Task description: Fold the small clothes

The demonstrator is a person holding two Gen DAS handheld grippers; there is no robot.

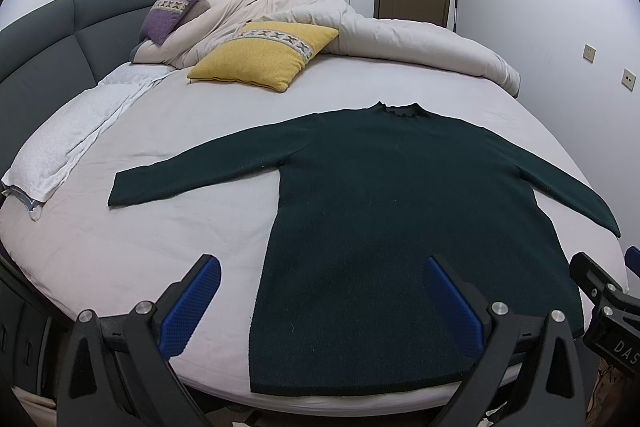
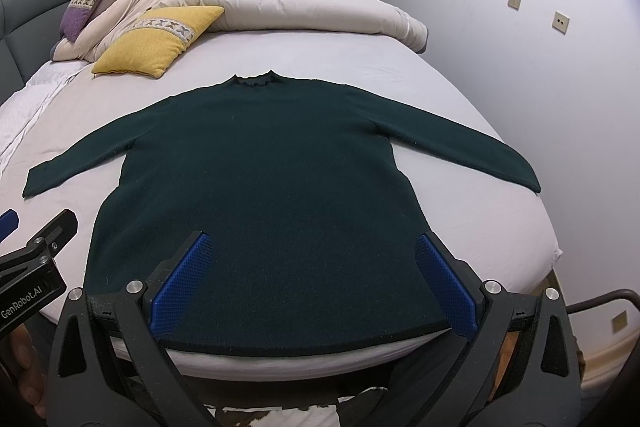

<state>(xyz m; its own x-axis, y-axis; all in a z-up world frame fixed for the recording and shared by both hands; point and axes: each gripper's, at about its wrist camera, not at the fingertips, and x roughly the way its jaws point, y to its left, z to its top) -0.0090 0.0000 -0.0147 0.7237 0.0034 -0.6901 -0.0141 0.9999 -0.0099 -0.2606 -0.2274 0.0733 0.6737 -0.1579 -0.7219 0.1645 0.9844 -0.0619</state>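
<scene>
A dark green long-sleeved sweater lies flat on the bed, collar away from me, both sleeves spread out, hem at the near edge. It also shows in the right wrist view. My left gripper is open and empty above the hem's left part, one blue pad over the sheet, the other over the sweater. My right gripper is open and empty above the hem's right part. Each gripper's body shows at the edge of the other's view.
A yellow cushion and a purple cushion lie at the far left by the grey headboard. A bunched beige duvet runs along the far side. A white towel lies at the left. A wall stands close on the right.
</scene>
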